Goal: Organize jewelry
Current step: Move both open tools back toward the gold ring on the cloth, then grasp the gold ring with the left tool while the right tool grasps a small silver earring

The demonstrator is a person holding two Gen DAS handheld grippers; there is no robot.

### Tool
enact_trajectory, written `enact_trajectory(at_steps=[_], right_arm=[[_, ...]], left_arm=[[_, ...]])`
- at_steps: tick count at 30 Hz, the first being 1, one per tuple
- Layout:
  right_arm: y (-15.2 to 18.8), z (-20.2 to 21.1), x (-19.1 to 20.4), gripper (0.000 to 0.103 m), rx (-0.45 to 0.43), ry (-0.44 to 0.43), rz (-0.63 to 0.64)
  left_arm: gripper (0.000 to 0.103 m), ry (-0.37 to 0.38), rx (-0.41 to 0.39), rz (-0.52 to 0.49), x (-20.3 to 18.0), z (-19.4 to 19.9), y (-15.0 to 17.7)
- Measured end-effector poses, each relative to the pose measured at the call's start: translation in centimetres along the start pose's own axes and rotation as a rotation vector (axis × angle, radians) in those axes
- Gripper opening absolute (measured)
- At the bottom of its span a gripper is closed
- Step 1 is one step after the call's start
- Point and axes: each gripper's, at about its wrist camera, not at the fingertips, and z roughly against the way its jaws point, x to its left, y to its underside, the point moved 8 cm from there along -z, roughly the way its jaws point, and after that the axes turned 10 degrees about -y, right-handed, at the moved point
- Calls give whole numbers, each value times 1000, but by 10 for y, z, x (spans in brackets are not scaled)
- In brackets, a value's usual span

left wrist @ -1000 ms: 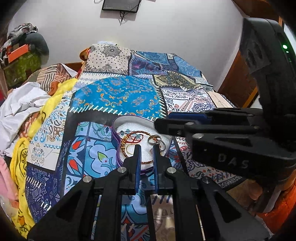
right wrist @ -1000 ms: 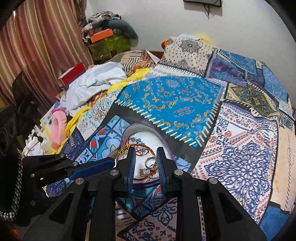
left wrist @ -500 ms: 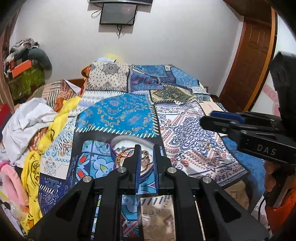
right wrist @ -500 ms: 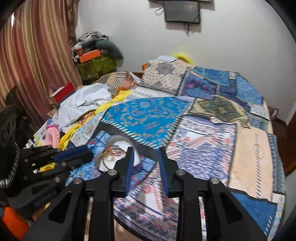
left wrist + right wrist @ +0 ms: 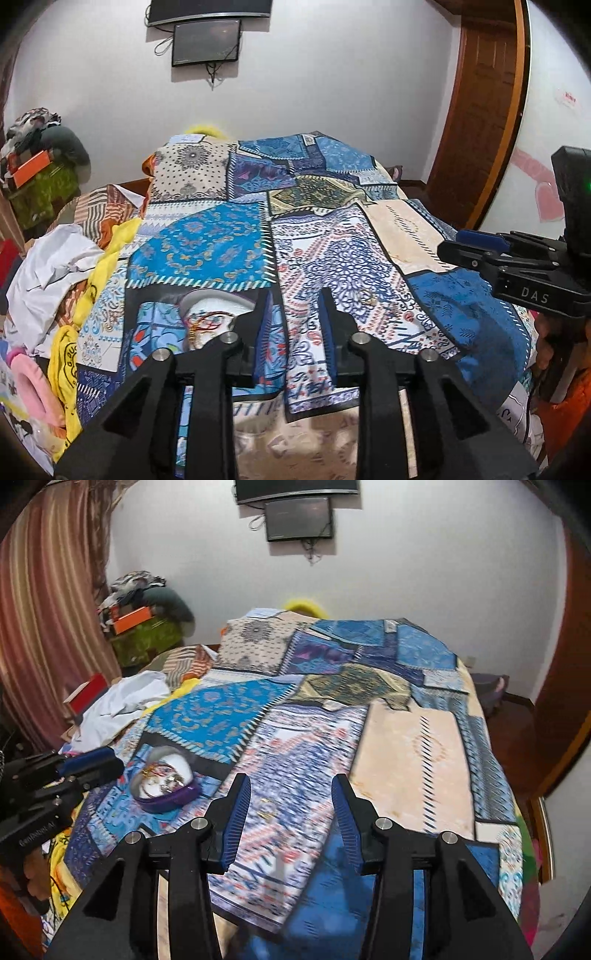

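A purple-rimmed white jewelry tray (image 5: 166, 800) lies on the patchwork bedspread and holds several bangles and rings (image 5: 162, 775). It also shows in the left wrist view (image 5: 218, 300), partly behind the left finger. A small gold ring (image 5: 365, 297) lies loose on the white-and-blue patch, also seen in the right wrist view (image 5: 266, 812). My left gripper (image 5: 295, 325) is open and empty, back from the bed edge. My right gripper (image 5: 290, 812) is open wide and empty, above the near edge of the bed.
The patchwork bedspread (image 5: 406, 738) covers the bed. Heaped clothes and a yellow cloth (image 5: 92, 266) lie along its left side. A pink ring-shaped item (image 5: 33, 384) sits at the left edge. A wooden door (image 5: 476, 122) stands at the right, screens on the far wall.
Both grippers have pulled back and up from the tray and have opened. The tray now lies farther away and to the left.
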Motion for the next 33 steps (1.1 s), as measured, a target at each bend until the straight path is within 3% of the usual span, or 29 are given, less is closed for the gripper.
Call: enact_trajectory(at_steps=[13,22,30,32,33], right_arm=[[43,-6,-45,42,93,18,-55],[55,-15,-52,42,123,-13,-73],[53,-12,-56,42,108,-16,-73],[52,-13,-56,42,106,-8,-64],[52,-14,-56,42,106,-3,-62]], left_arm=[[29,86,155,-66,-60,-56,21],[29,144,213,-96,-92,-86,29],[29,165,229,-76,-98,-106,26],[27,155,220,-81,-99,-107,26],[19,143,214,-88,-100,-108,26]])
